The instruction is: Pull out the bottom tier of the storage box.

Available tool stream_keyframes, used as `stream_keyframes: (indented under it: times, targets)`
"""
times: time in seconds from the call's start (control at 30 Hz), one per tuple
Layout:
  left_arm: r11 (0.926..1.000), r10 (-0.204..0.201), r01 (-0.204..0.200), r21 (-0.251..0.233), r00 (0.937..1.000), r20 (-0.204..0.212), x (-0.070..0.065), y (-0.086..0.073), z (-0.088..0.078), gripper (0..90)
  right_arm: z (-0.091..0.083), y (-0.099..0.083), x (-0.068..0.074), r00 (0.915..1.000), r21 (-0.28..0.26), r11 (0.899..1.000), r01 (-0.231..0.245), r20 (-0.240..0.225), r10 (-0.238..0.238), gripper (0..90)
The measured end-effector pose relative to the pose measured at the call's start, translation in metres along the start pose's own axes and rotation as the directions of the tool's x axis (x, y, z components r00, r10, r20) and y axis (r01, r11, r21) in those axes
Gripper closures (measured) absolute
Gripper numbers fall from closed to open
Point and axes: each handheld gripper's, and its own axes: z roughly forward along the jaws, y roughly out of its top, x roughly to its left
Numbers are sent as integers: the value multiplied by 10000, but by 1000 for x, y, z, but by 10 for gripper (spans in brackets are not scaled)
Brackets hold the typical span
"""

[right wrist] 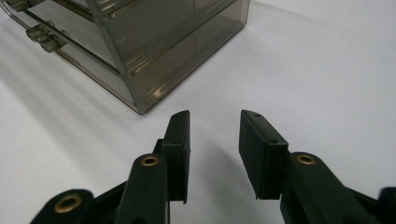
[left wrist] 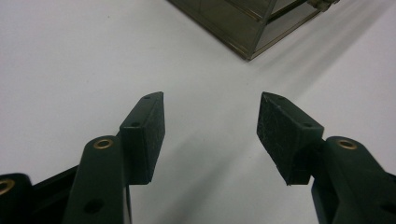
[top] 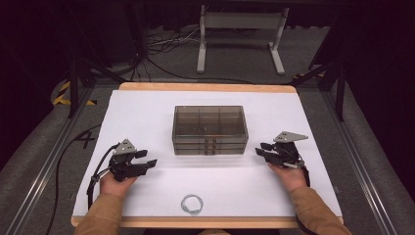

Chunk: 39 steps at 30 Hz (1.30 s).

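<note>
left tool (top: 149, 157): resting low on the bench (top: 147, 112), down at the near-left, jaws spread with nothing between them. Points right and a bit away from the person, toward the box's near-left corner.
left hand (top: 116, 183): flat-ish behind the tool, forearm coming straight in from the near edge, no twist I can see.
ring (top: 192, 203): small wire-looking loop lying near the front edge, between the two hands, well apart from both tools.
box (top: 209, 129): smoky clear drawer box sitting mid-bench, long axis running left-right, drawer pulls (top: 209, 146) facing the person. It lies between the tools, a little farther back than both.
right tool (top: 260, 149): near the box's near-right corner, aimed left at it, jaws parted but narrower than the left one's, holding nothing.
right hand (top: 288, 177): low, wrist angled inward.
my guess: the right tool looks slightly nearer the box, so I'd bet it goes for a drawer pull first, coming in from the right front.
</note>
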Motion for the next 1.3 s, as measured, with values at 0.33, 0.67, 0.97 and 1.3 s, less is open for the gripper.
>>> stream_keyframes:
  times: [0.33, 0.67, 0.97, 1.3]
  targets:
    - [9994, -323, 328, 69, 9971, -696, 3, 2, 3, 391, -1, 1, 8, 9994, 32, 9994, 344, 74, -344, 654]
    - [9986, -489, 484, -210, 9984, -266, 3, 2, 0, 391, -4, 3, 24, 9979, -118, 9986, 523, -371, -527, 651]
    - [9986, -450, 447, -274, 9989, -127, 2, 2, 0, 390, -5, 5, 41, 9919, -299, 9963, 807, -958, -833, 647]
    - [9987, -411, 411, -297, 9992, 0, 1, 2, 1, 387, 1, 7, 65, 9752, -497, 9894, 1362, -1691, -1427, 630]
